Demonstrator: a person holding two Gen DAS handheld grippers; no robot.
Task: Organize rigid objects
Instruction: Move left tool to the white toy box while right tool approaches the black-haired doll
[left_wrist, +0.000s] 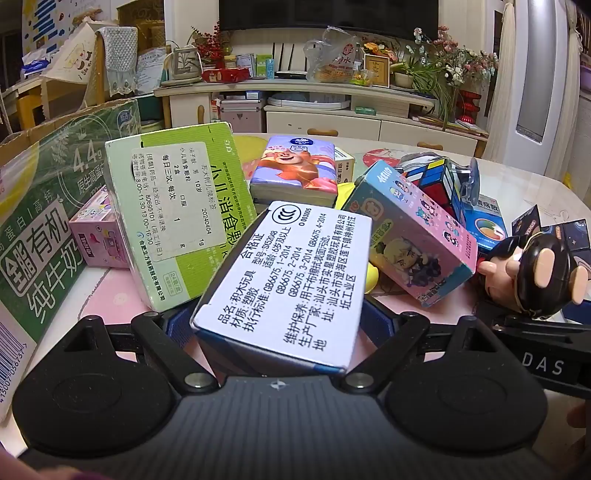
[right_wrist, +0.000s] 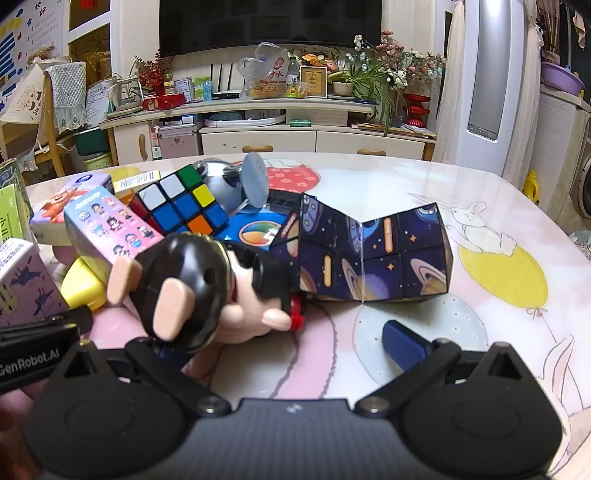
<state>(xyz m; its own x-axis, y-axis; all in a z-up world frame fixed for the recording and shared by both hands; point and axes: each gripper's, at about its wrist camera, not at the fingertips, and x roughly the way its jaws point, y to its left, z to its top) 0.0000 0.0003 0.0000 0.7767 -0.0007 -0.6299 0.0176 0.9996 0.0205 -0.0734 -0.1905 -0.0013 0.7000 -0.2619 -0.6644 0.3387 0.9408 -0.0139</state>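
My left gripper (left_wrist: 279, 321) is open, its blue pads standing on either side of a white box with black printed text (left_wrist: 284, 280) that lies tilted between them; I cannot tell whether the pads touch it. That same box (right_wrist: 22, 280) shows at the left edge of the right wrist view. My right gripper (right_wrist: 288, 347) is open above the pink tablecloth. A black-haired toy figurine (right_wrist: 199, 291) lies over its left finger; its right pad (right_wrist: 402, 343) is bare. Behind the figurine sit a Rubik's cube (right_wrist: 181, 206) and a space-patterned folding cube (right_wrist: 369, 251).
A green medicine box (left_wrist: 177, 221), a small pink box (left_wrist: 99, 236), a bear-print tissue pack (left_wrist: 295, 170) and a pink-blue blind box (left_wrist: 413, 236) crowd the pile. A green milk carton (left_wrist: 44, 221) stands at left. The round table (right_wrist: 498, 206) shows bare cloth at right.
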